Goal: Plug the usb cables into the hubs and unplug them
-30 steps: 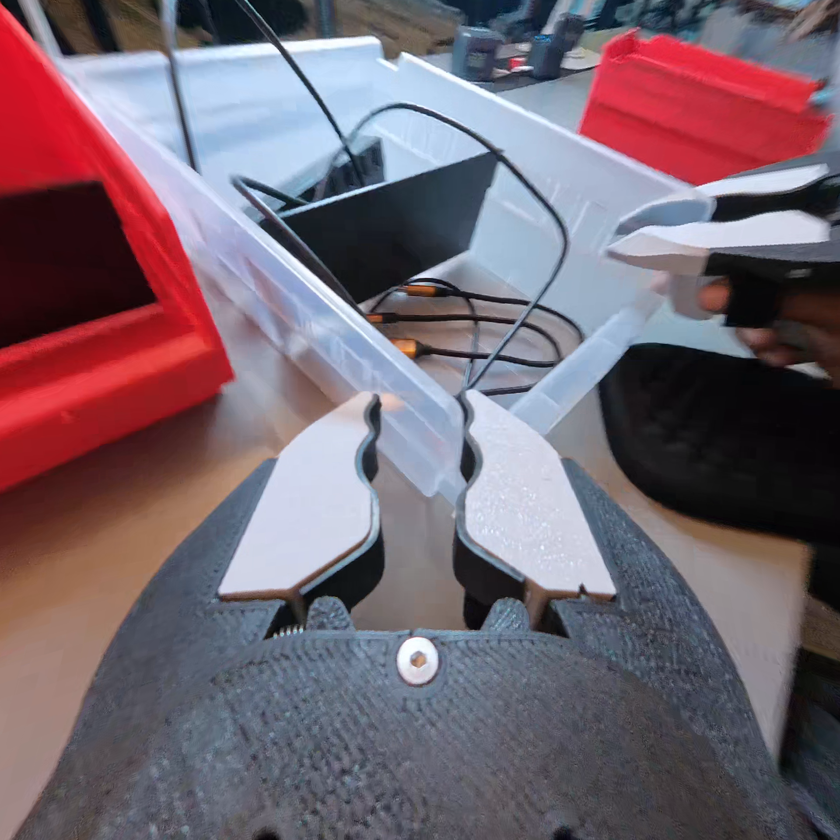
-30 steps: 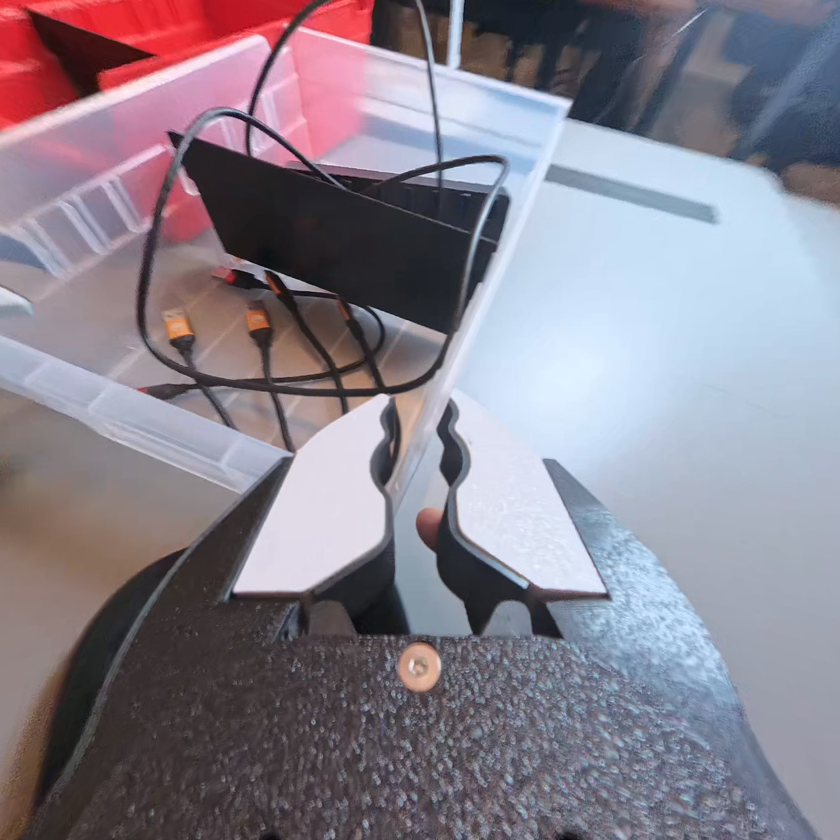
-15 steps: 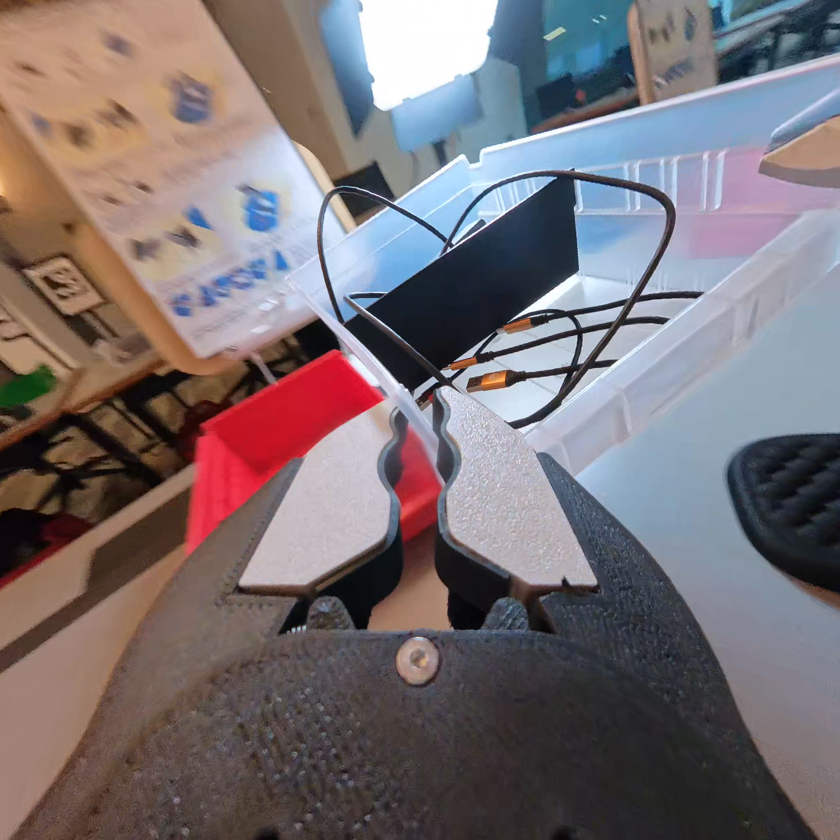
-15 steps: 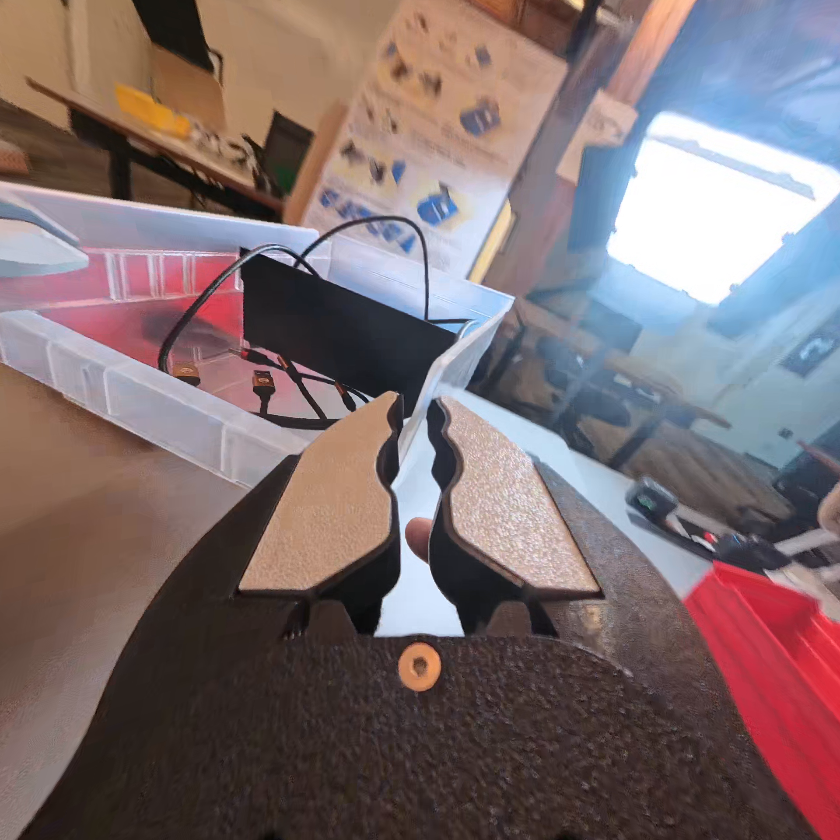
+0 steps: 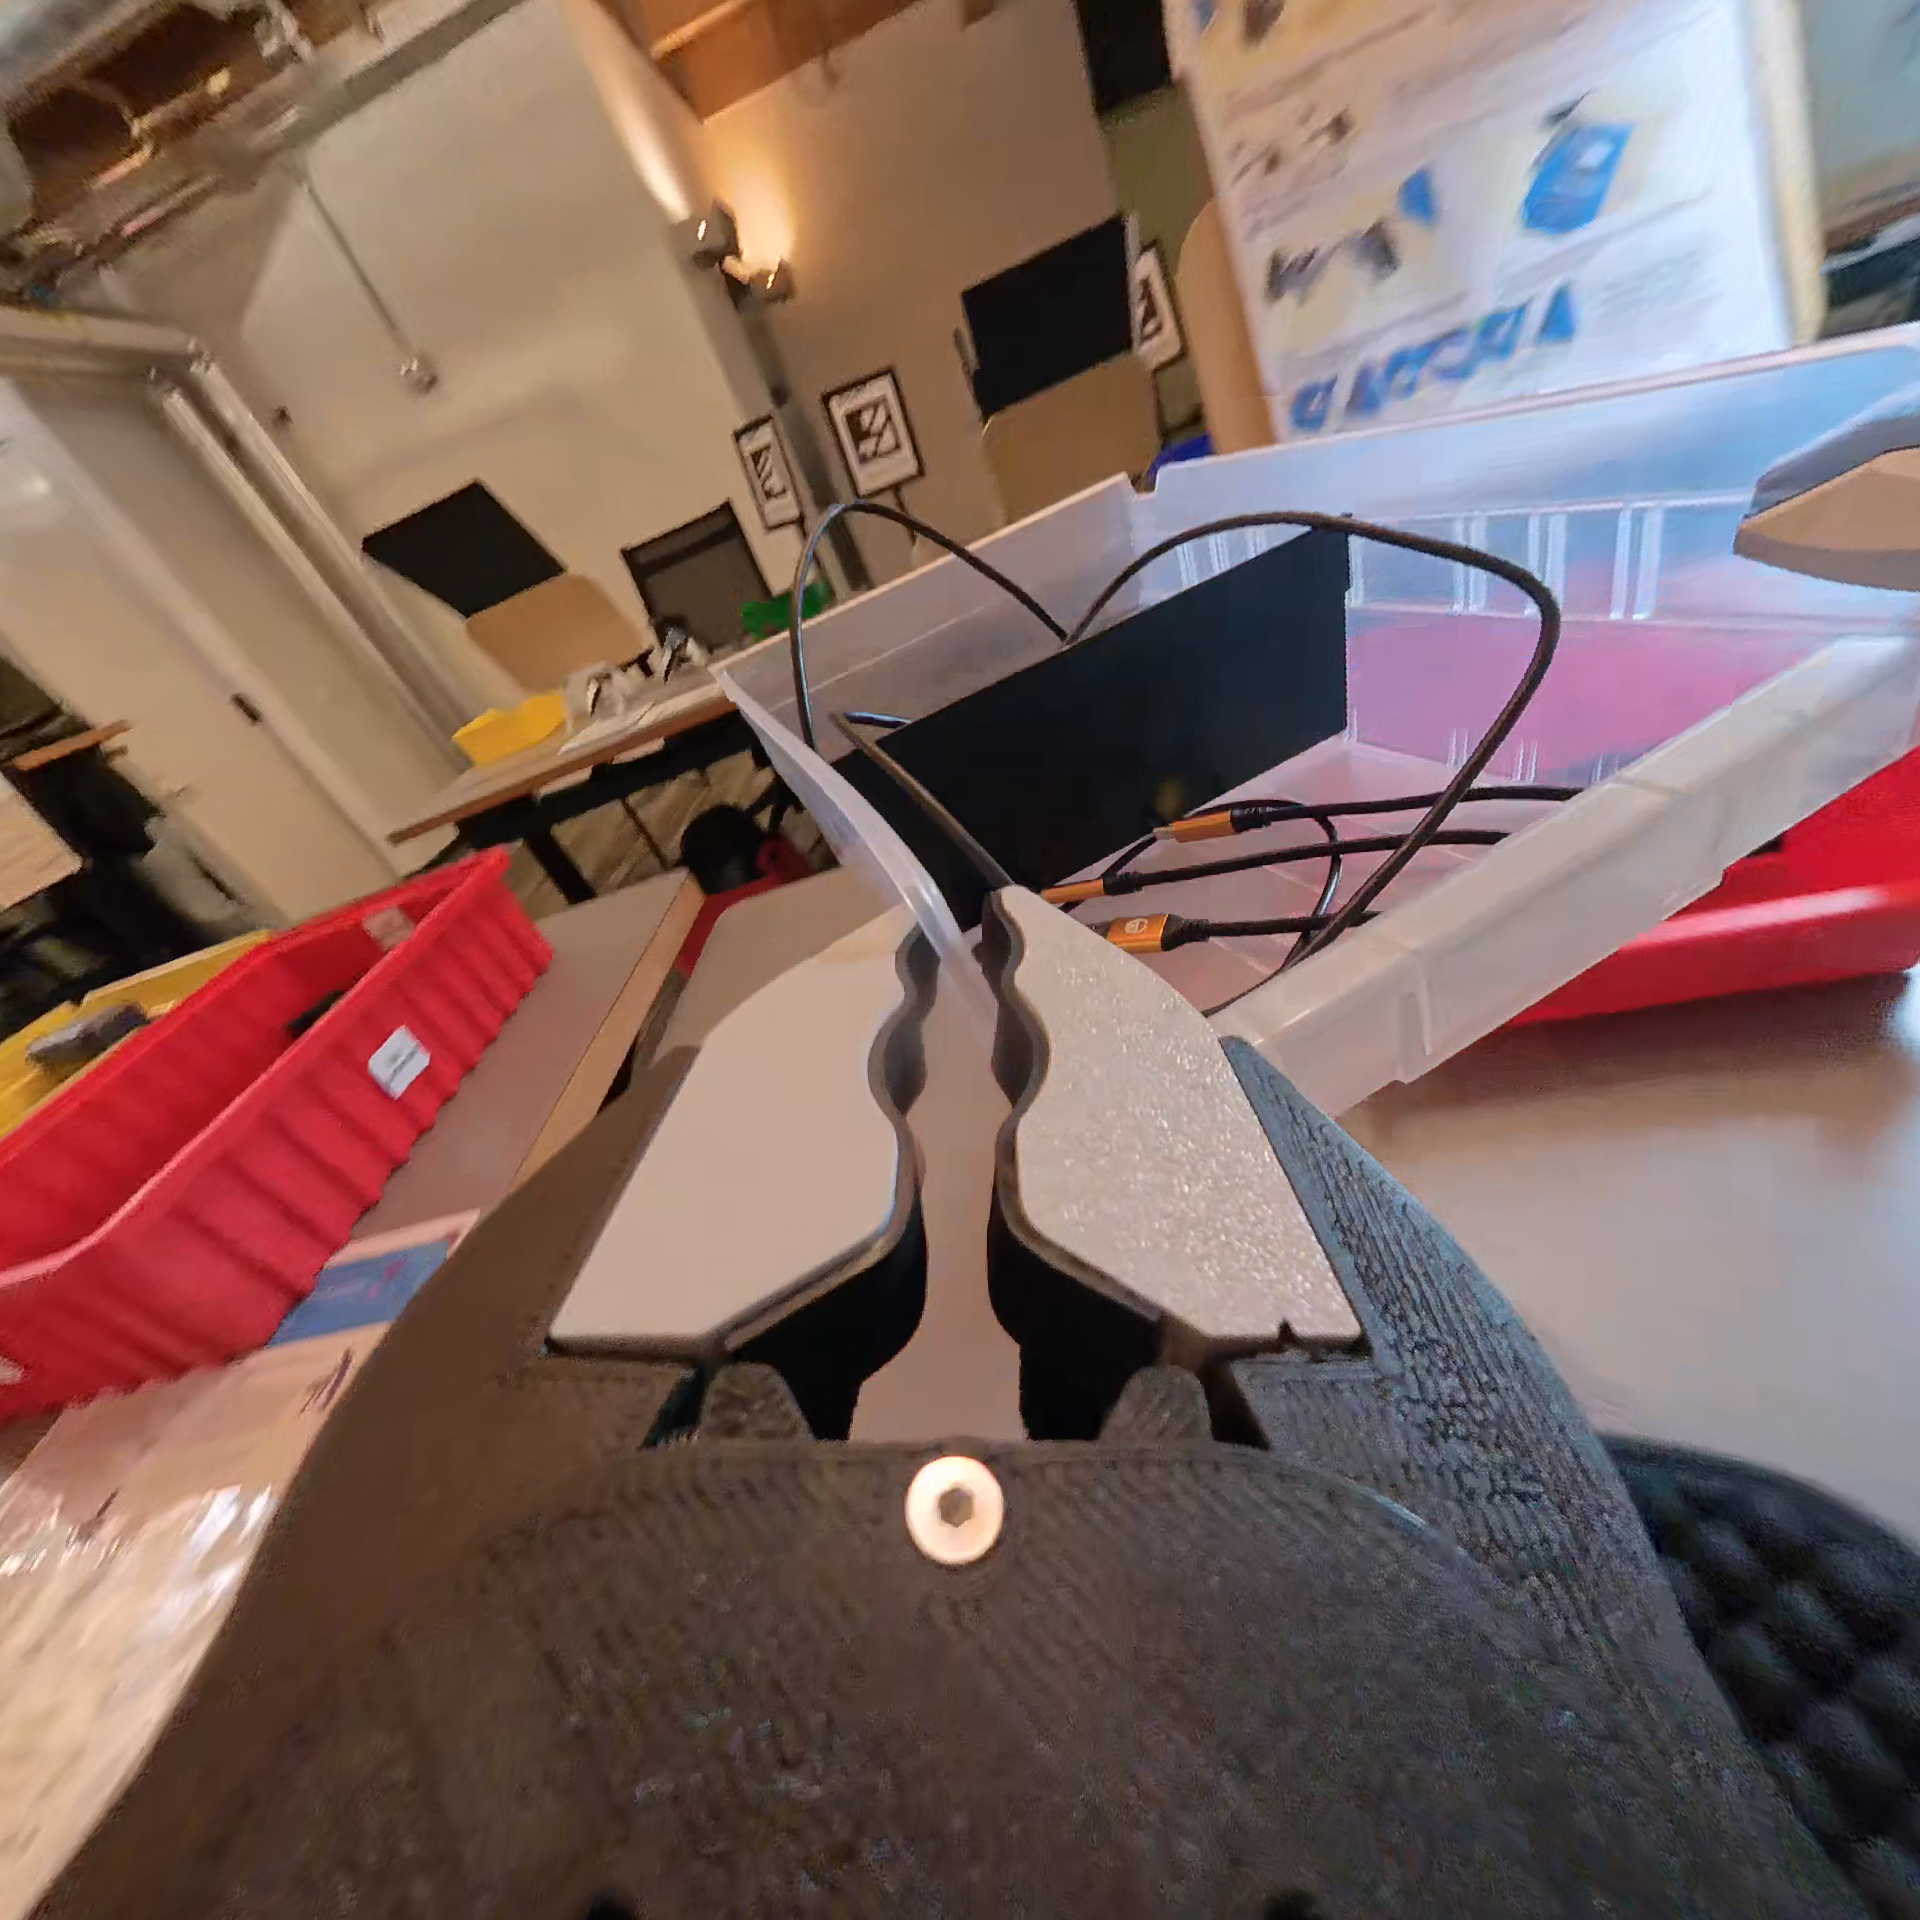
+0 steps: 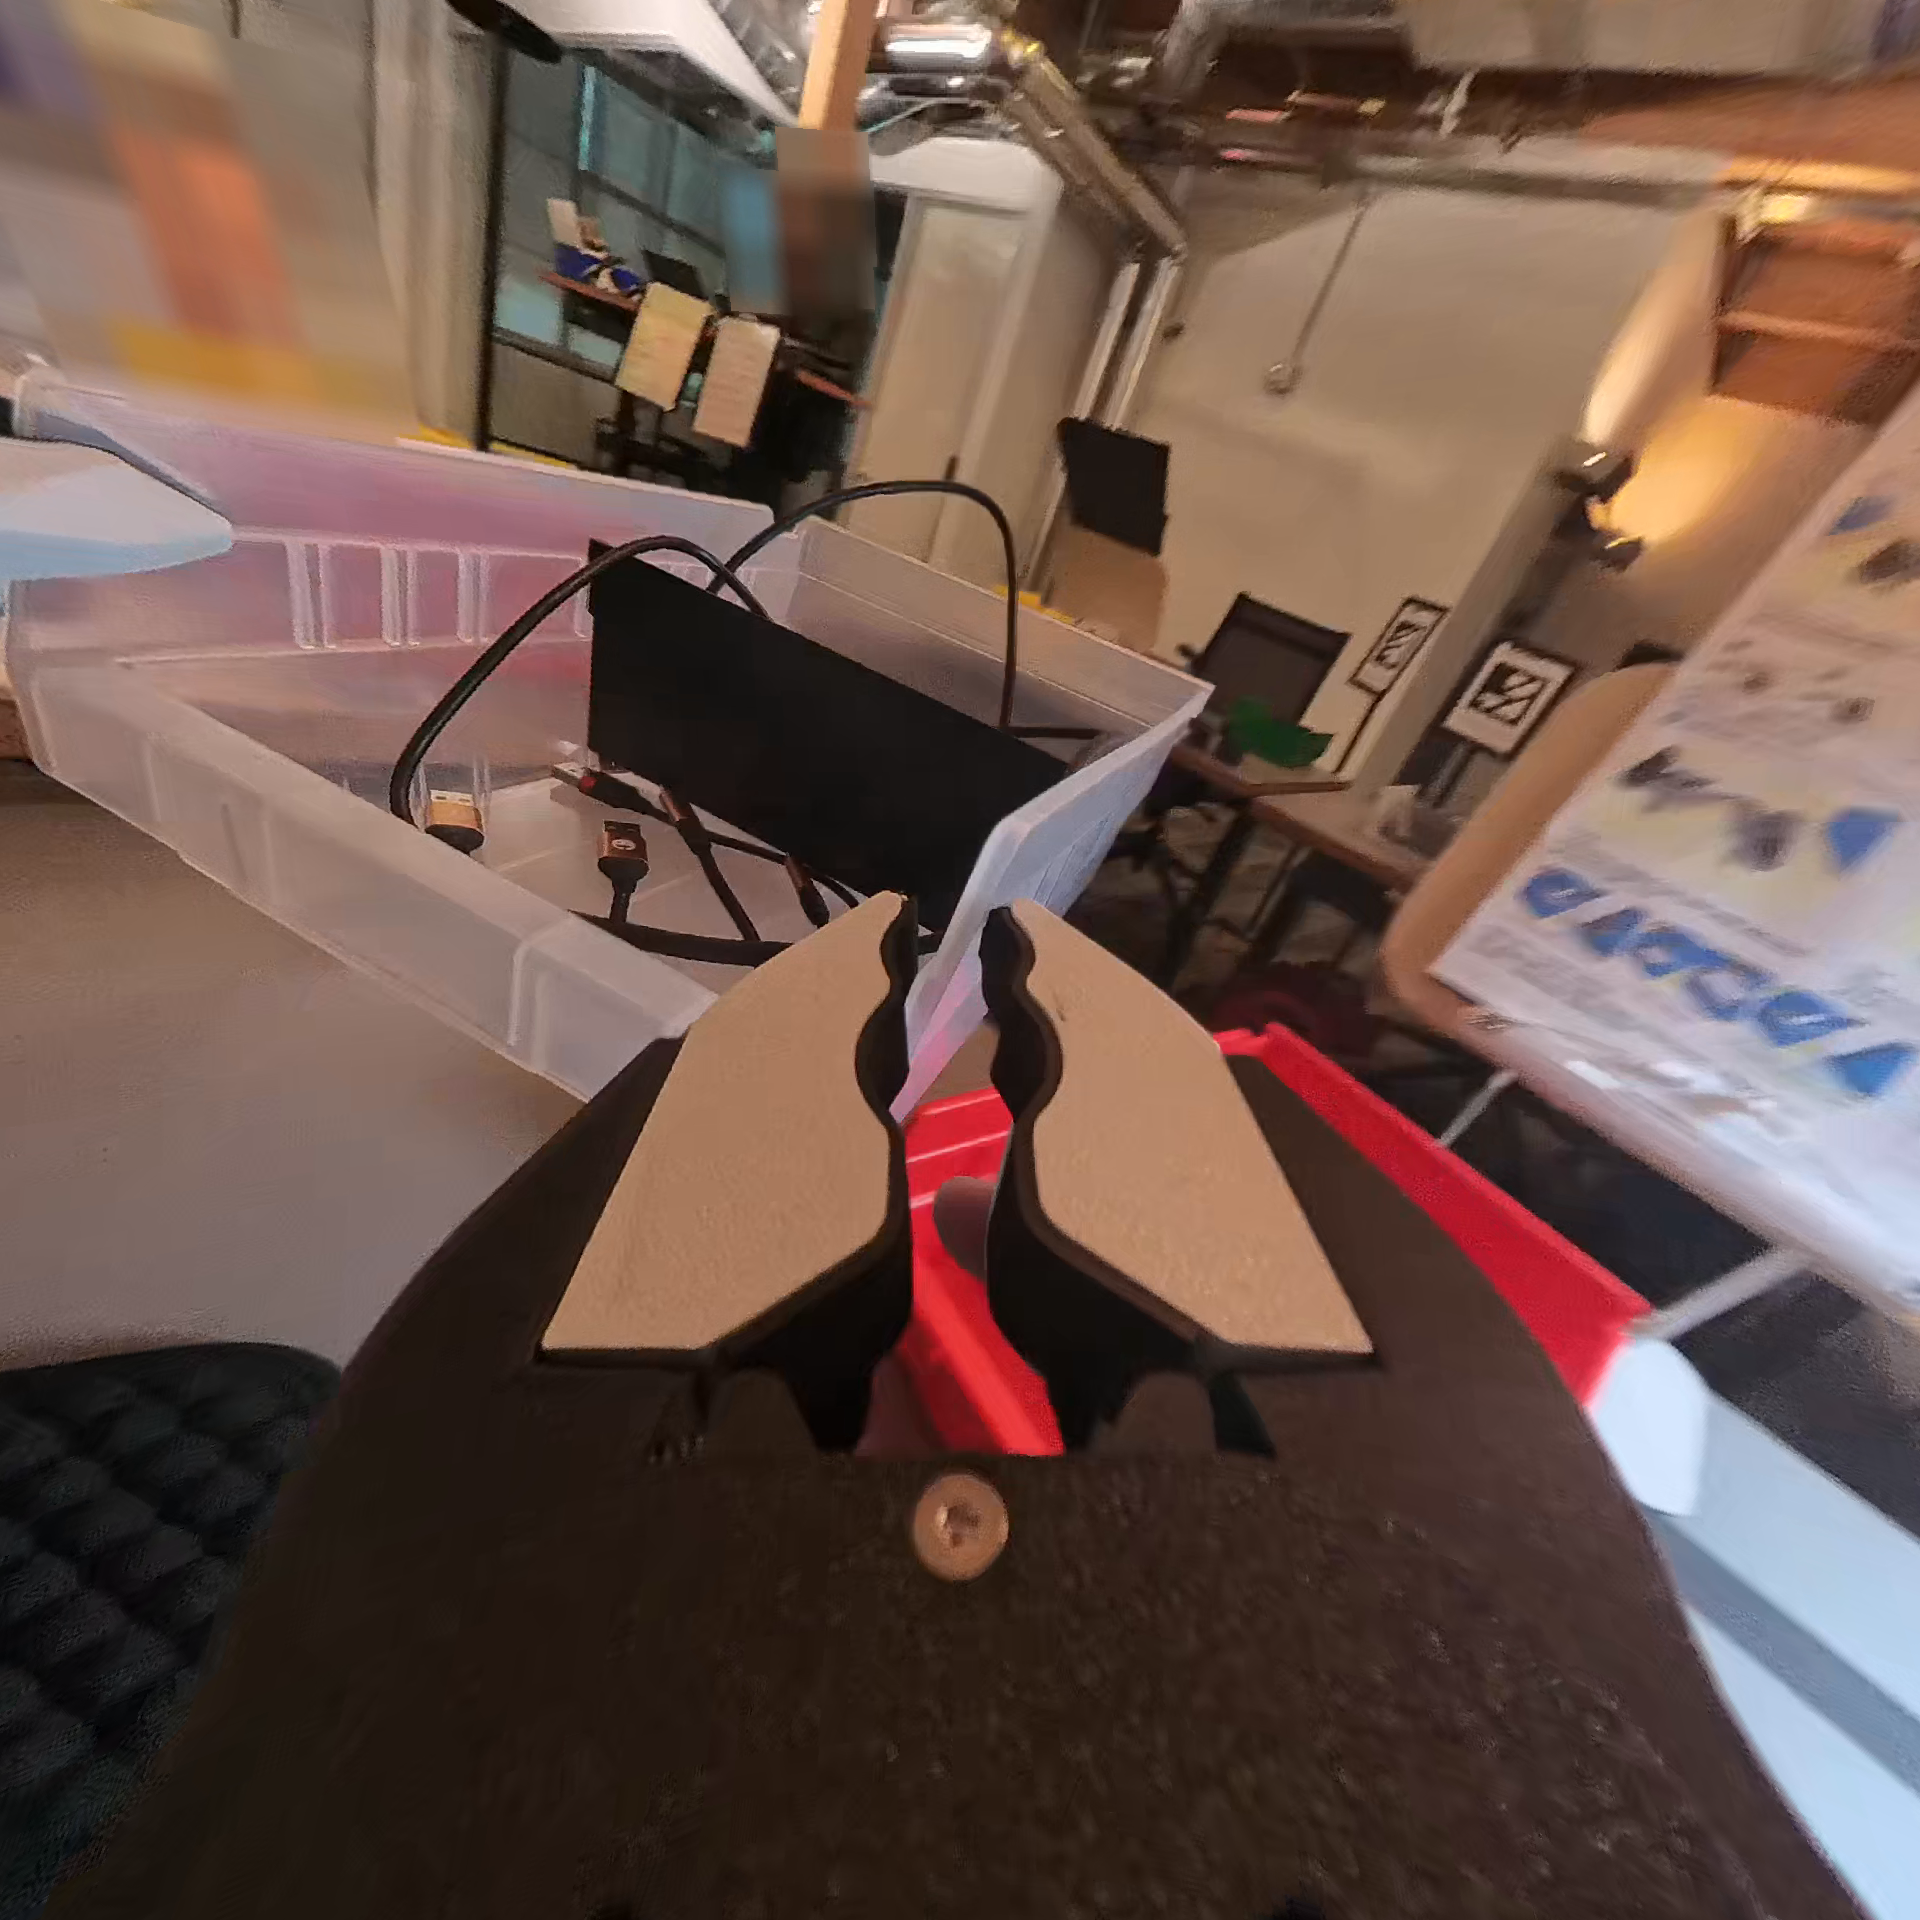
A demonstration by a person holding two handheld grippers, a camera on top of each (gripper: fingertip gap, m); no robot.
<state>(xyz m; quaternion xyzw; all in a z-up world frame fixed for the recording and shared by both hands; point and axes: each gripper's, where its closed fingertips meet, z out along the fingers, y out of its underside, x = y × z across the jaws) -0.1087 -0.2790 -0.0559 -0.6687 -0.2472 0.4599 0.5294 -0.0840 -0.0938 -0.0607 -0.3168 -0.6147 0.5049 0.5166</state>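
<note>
A clear plastic bin [image 5: 1558, 914] holds a black hub [image 5: 1122, 727] and several black USB cables with orange plugs [image 5: 1143, 928], lying unplugged on its floor. My left gripper [image 5: 954, 925] is shut on the bin's thin left wall. My right gripper [image 6: 951, 914] is shut on the opposite wall of the bin [image 6: 312, 852]. The hub [image 6: 790, 748] and plugs [image 6: 623, 847] also show in the right wrist view. The bin hangs tilted between both grippers, above the table. Each view shows the other gripper's fingertip at its edge.
A red bin [image 5: 208, 1091] stands at the left and another red bin [image 6: 1351, 1195] lies under the right gripper. A black padded mat [image 6: 104, 1558] lies on the table. A poster board [image 6: 1714, 831] stands close behind. Tables and chairs are farther off. The gap from one gripper's tips to the other's is roughly 20 centimeters.
Both grippers, still shut on the bin's walls, have lifted the bin off the table and swung it. The views now tilt up toward the room, with a red bin underneath.
</note>
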